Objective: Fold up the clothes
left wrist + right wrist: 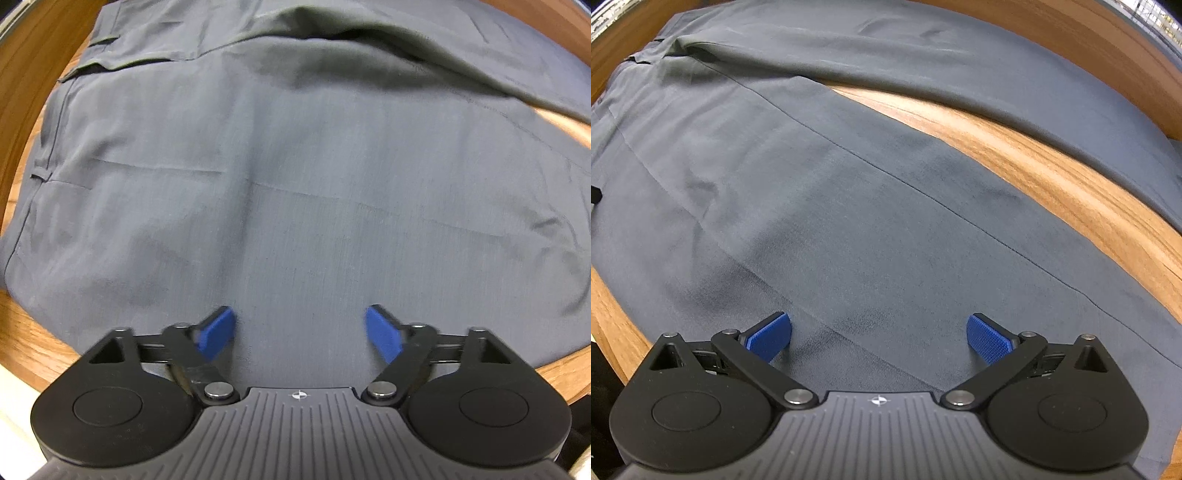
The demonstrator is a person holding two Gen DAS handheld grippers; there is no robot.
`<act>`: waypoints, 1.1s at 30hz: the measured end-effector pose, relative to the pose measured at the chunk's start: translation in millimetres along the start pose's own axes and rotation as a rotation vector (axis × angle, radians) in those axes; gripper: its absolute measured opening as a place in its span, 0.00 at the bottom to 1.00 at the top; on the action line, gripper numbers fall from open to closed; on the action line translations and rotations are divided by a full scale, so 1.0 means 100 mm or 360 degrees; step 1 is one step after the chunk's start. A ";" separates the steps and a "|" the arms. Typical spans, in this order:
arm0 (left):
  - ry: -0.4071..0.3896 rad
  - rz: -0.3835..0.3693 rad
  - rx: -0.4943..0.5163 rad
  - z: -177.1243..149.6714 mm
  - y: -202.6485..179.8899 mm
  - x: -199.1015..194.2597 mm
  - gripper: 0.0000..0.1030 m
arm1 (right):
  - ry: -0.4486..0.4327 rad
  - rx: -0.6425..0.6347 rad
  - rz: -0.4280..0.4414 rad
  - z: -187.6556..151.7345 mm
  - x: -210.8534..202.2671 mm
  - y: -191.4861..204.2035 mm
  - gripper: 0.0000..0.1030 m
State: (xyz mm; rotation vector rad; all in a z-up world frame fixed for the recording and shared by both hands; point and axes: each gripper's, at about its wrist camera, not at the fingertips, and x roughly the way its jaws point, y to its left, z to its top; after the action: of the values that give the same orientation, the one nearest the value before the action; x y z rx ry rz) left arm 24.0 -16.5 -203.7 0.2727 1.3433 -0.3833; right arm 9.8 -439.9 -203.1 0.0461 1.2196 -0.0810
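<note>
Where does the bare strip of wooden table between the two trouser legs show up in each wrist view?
Left wrist view: only a sliver at the right edge, under the far trouser leg.
Right wrist view: a wide diagonal band from top centre down to the right edge, between the near leg and the far leg.
Shared landmark: the belt loop at the waistband, upper left in both.

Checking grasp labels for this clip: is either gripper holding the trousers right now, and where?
Nothing is held. The left gripper and right gripper are both open above the grey trousers.
</note>
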 end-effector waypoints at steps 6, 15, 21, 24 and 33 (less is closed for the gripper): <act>-0.0086 -0.0039 0.0070 0.08 -0.12 -0.15 0.68 | -0.0041 0.0118 -0.0045 -0.09 -0.27 -0.21 0.97; -0.0123 0.0015 0.0115 0.19 -0.27 -0.23 0.86 | 0.0033 0.0192 -0.0171 -0.48 -0.41 -0.52 0.97; -0.0172 0.0024 0.0124 0.25 -0.28 -0.24 0.95 | 0.0060 0.0334 -0.0211 -0.73 -0.47 -0.67 0.98; -0.0170 0.0049 0.0126 0.26 -0.30 -0.21 0.97 | 0.0041 0.0419 -0.0206 -0.79 -0.51 -0.68 0.99; -0.0180 0.0119 0.0032 0.15 -0.28 -0.27 0.97 | -0.0043 0.0551 -0.0259 -0.96 -0.60 -0.68 0.99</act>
State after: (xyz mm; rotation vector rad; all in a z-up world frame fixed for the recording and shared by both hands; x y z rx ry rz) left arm 21.1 -44.7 -173.5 0.3127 1.2156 -0.3447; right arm -106.5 -497.8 -178.9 0.2466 1.1696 -0.4331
